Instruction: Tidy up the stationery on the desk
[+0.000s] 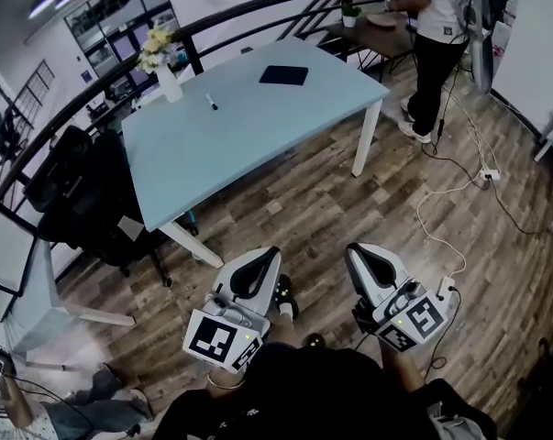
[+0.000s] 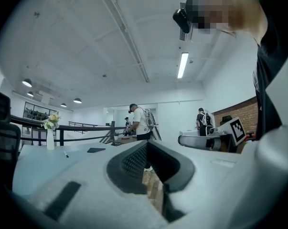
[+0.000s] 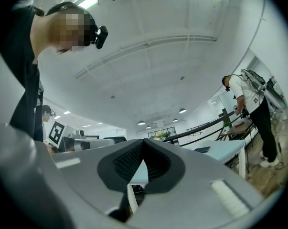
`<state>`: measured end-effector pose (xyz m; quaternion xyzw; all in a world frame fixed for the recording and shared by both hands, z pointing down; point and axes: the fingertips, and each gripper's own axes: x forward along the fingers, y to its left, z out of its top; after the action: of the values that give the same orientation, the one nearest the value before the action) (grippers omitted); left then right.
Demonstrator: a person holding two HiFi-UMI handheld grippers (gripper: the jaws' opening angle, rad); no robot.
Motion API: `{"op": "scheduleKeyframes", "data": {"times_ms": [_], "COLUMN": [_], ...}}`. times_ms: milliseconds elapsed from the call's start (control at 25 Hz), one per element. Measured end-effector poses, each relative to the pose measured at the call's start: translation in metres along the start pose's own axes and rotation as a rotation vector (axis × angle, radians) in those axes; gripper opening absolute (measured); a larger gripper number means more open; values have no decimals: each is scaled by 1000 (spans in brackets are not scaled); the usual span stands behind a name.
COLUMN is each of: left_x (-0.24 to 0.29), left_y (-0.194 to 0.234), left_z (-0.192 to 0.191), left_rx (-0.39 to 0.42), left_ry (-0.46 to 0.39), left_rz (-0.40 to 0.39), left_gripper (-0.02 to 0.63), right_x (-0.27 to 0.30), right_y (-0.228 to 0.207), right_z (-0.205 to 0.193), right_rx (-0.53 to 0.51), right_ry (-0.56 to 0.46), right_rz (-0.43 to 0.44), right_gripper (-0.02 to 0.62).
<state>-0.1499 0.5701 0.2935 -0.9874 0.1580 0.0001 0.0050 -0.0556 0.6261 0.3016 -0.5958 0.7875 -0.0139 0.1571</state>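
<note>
Head view: the pale blue rectangular counter (image 1: 258,145) carried a dark flat notebook (image 1: 283,74), a small black-and-white pen (image 1: 211,103) and a white vase of flowers (image 1: 167,79), all toward its far side. The left gripper (image 1: 272,253) and right gripper (image 1: 353,249) were held over the wooden floor (image 1: 294,200), well apart from those items.

Left gripper view: jaws clenched together, nothing between them.

Right gripper view: jaws likewise clenched and empty.

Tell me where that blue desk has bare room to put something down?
The desk is bare across its near half. Its far edge is busier: flower vase, pen, dark notebook, with a gap between pen and notebook.
</note>
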Motion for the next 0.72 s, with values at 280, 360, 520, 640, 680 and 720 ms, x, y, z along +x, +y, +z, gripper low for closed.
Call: {"op": "scheduleKeyframes", "data": {"times_ms": [280,360,520,640,680,720], "left_x": [23,27,36,43,46,49], "left_y": [23,34,54,71,76,80], "left_z": [-3,-4,-7,-8,-9,-10], "left_rx": [-10,-15,-17,-23,-25,-27], "left_ry": [0,-2,-2,-2,-2,-2], "left_rz": [-4,0,14,24,26,27], "left_gripper": [-8,-8,-8,-8,-8,-8], "right_x": [23,33,54,70,75,80], "right_y": [-23,-29,-39,-46,-50,-53], "right_z": [-1,-3,-6,-10,-11,-12], "right_rx": [-6,-10,-13,-15,-15,-14], "right_ry": [14,20,27,36,39,41], "right_rz": [-9,-5,2,10,11,10], "right_gripper": [2,2,2,2,2,2]}}
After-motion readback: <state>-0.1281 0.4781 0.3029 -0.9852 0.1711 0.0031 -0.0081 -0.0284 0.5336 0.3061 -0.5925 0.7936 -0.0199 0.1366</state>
